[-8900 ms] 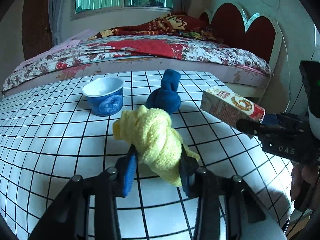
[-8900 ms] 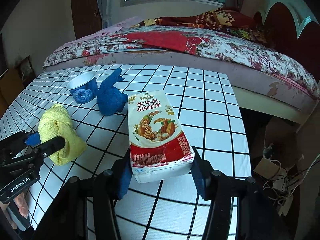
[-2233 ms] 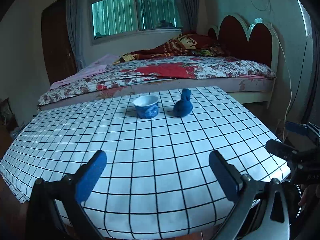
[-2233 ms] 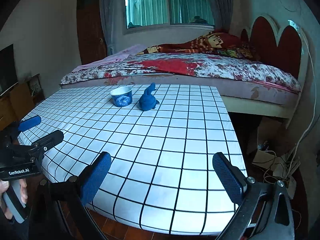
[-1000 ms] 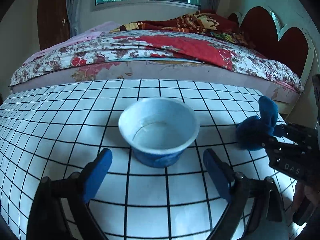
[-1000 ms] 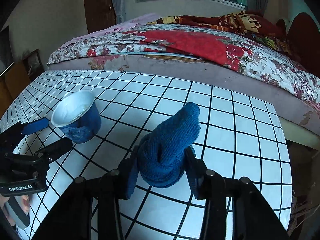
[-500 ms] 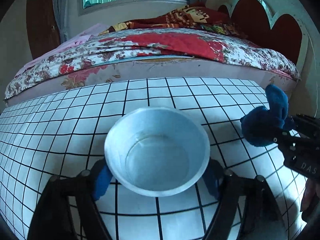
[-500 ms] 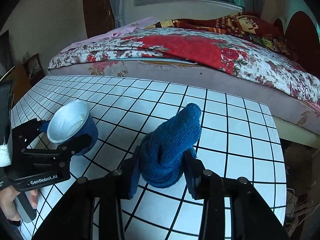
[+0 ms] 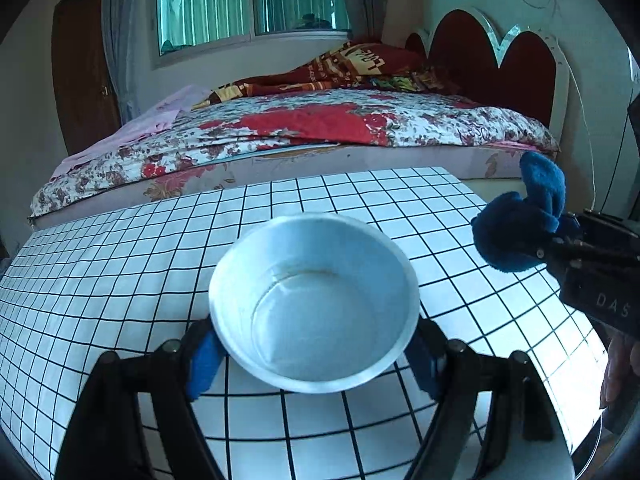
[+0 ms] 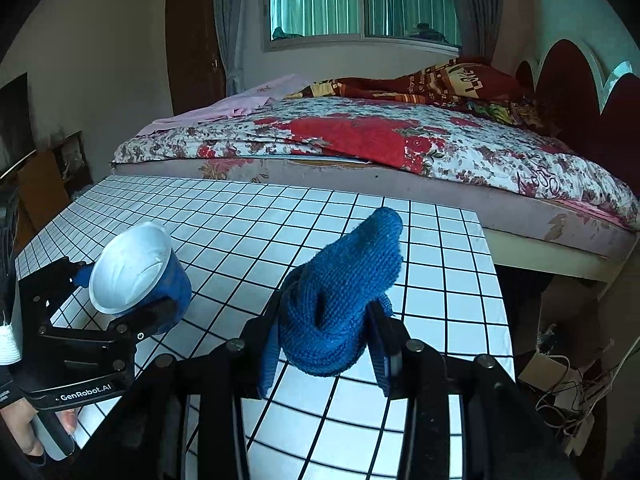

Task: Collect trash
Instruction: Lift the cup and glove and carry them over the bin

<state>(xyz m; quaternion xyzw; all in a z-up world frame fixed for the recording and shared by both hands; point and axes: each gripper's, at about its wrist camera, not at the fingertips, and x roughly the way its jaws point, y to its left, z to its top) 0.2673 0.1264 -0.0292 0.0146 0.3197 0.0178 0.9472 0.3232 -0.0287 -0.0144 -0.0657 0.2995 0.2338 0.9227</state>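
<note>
A blue paper cup with a white, empty inside sits between the blue pads of my left gripper, which is shut on it and holds it above the checked table. The right wrist view shows the same cup at the left, tilted in the left gripper. My right gripper is shut on a knotted dark blue knit cloth, lifted off the table. In the left wrist view that blue cloth hangs at the right edge, clamped by the right gripper.
A white tablecloth with a black grid covers the table. Behind it stands a bed with a floral cover and a red headboard. Cables and small boxes lie on the floor to the table's right. A hand grips the left handle.
Both grippers have risen and drawn back from the table's far side, the left carrying the cup, the right carrying the blue cloth. A second ago the left jaws stood wide around the cup.
</note>
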